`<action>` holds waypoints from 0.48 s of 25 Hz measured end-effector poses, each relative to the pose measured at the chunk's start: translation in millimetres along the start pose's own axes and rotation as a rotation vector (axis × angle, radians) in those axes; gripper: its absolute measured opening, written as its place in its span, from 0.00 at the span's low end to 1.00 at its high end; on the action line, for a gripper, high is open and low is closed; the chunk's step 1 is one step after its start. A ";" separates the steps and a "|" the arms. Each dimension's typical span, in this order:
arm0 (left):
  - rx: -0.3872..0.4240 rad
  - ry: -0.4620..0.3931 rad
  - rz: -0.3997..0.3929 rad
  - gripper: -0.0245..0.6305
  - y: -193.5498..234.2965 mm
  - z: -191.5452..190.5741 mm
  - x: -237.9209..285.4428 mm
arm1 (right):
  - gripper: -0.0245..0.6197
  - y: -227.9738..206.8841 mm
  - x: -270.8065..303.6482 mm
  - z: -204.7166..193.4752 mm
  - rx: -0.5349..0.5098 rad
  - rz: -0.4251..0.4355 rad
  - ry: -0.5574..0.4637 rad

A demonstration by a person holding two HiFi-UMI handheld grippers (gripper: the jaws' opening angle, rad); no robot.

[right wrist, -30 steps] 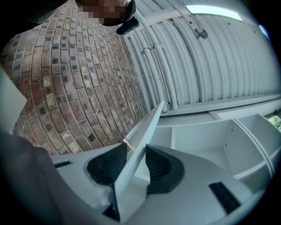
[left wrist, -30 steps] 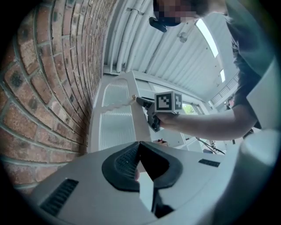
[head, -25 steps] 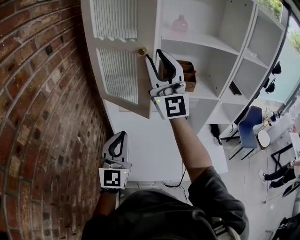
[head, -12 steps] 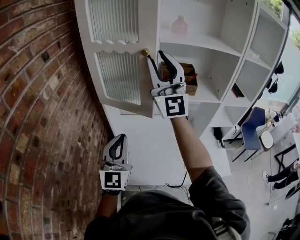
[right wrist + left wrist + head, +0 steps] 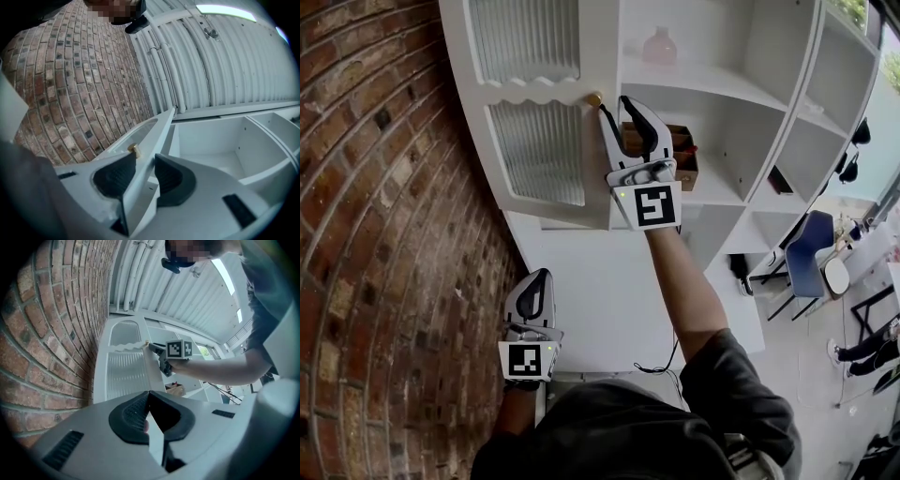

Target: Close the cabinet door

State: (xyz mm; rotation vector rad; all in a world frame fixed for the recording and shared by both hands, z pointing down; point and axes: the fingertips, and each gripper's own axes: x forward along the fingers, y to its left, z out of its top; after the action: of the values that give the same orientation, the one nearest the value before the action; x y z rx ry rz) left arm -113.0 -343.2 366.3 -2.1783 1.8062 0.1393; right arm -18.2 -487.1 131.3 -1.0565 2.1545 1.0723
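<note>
White cabinet door [image 5: 534, 150], at 11 o'clock in the head view, has been swung slightly nearer shut and is judged still ajar. Its edge is clamped by the right gripper [image 5: 615, 105]; the left gripper [image 5: 543, 277] is closed, empty.

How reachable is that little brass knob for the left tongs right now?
Probably not as they hang: the left tongs sit low by the brick wall, well below the brass knob. Nothing stands between, but the right tongs clamp the edge of the cabinet door right beside it.
</note>
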 end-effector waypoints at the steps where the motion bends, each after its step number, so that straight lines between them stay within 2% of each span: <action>1: 0.001 -0.006 0.000 0.04 0.7 -0.2 0.9 | 0.24 -0.8 0.8 -1.2 -0.002 0.000 -0.002; 12: 0.002 0.020 0.014 0.04 8.5 -8.1 8.0 | 0.24 -13.1 9.7 -22.6 0.034 -0.008 0.012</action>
State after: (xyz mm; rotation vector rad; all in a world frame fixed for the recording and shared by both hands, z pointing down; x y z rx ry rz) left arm -120.6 -354.5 370.4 -2.1734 1.8316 0.1190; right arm -15.2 -514.8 131.4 -1.0578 2.1683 1.0251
